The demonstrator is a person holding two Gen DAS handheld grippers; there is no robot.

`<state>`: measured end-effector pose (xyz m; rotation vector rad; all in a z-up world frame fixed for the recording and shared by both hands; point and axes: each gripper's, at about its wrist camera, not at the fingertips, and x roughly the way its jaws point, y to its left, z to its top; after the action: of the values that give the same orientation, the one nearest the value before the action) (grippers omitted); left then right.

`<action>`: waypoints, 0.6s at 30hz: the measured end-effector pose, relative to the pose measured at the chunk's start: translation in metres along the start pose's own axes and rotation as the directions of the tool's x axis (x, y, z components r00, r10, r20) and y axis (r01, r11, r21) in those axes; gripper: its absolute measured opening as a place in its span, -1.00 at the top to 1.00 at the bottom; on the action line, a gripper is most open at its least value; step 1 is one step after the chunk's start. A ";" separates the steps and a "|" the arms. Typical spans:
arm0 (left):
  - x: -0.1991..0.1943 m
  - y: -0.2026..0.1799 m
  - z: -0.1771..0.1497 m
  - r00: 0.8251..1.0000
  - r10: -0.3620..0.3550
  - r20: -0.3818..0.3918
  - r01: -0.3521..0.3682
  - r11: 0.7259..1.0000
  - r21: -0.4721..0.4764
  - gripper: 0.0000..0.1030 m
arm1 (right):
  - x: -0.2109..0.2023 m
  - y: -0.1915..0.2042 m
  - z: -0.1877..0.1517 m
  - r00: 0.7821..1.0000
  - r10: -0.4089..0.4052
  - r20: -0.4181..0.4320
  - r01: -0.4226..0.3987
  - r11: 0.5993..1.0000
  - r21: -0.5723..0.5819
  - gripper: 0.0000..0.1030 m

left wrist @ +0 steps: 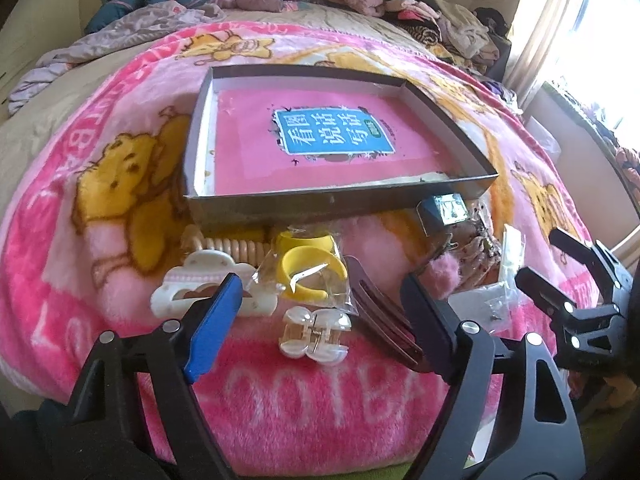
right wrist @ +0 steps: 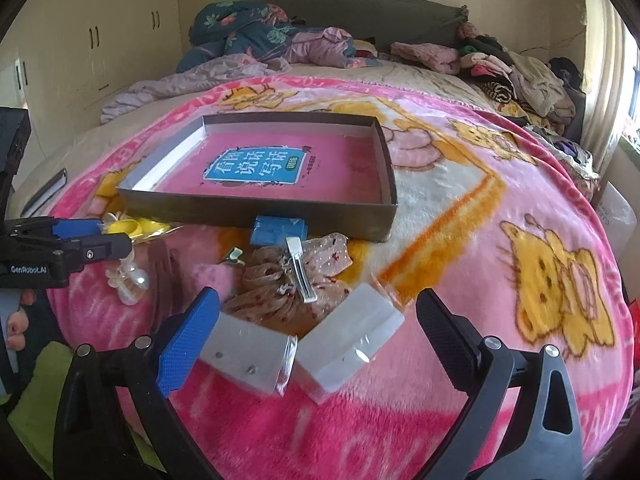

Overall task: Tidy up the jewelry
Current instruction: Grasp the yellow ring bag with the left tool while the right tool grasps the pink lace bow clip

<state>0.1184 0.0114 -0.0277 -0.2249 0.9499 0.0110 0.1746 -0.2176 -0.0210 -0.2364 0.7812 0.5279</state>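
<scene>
Tools hover low over the pink blanket on the bed, each with its fingers spread wide and gripping nothing. The left tool points at a clear hair claw lying between its fingertips, with a white claw clip and a bagged yellow band just beyond. The right tool frames two clear plastic cases (contents too faint to make out) near a spotted scrunchie with a metal clip. The shallow box sits behind, partly hiding a blue item.

Clear packets, perhaps earrings inside.
</scene>
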 end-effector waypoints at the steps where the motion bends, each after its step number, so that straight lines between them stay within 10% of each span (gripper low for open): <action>1: 0.002 0.000 0.000 1.000 -0.002 -0.004 0.002 1.000 0.003 -0.38 | 0.005 0.000 0.002 1.000 0.002 -0.014 -0.002 1.000 -0.006 -0.60; 18: 0.021 0.000 0.006 1.000 0.017 -0.019 -0.016 0.999 0.046 0.21 | 0.061 0.000 0.014 0.988 0.091 -0.124 -0.095 0.995 -0.034 0.22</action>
<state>0.1354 0.0110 -0.0410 -0.1755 0.9702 0.0024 0.2193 -0.1902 -0.0548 -0.2717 0.9051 0.6216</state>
